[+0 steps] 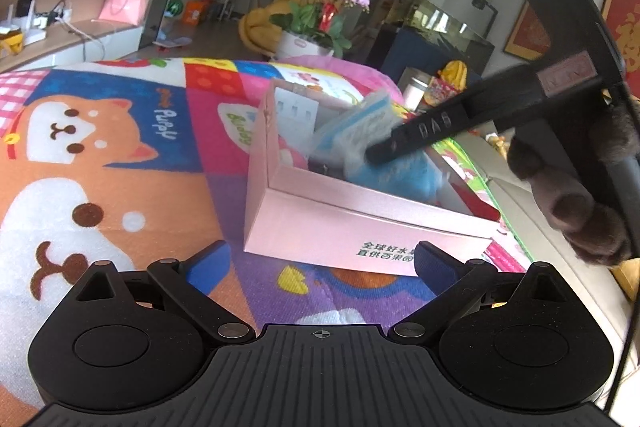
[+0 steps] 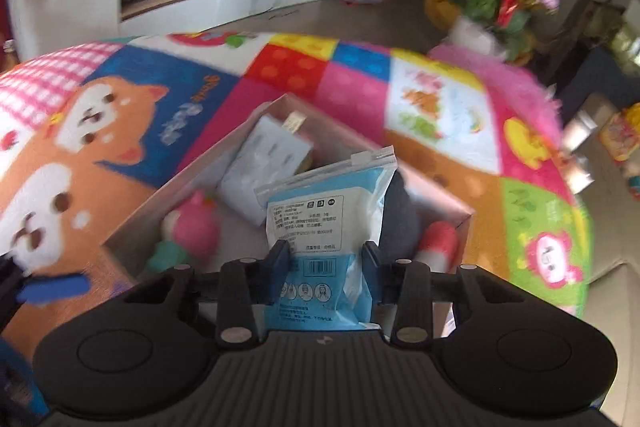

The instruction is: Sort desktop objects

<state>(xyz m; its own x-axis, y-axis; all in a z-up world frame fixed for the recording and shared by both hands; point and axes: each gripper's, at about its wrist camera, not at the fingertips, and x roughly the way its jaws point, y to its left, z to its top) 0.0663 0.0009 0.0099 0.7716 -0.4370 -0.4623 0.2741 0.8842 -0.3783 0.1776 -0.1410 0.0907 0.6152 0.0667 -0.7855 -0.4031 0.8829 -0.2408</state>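
The pink box (image 2: 132, 223), the bin for this desk tidy-up, lies open on the patchwork mat (image 1: 120, 131) just ahead of both sets of fingers, and it looks well filled already. Inside it, beyond the right gripper (image 2: 326, 267), lie a white power adapter (image 2: 264, 163), a pink plush toy (image 2: 196, 231), a dark rounded object (image 2: 400, 219) and a red-and-white item (image 2: 440, 243) at the far right corner. The blue-and-white pouch (image 2: 324, 211) stands upright between the right gripper's fingers, which sit close against its two sides; they appear to grip it over the box, so this piece is likely not yet set down. The left gripper (image 1: 320, 259) hovers empty near the box's front wall, fingers spread wide. No loose items show on the mat ahead of the fingers, suggesting the sorting is nearly done.
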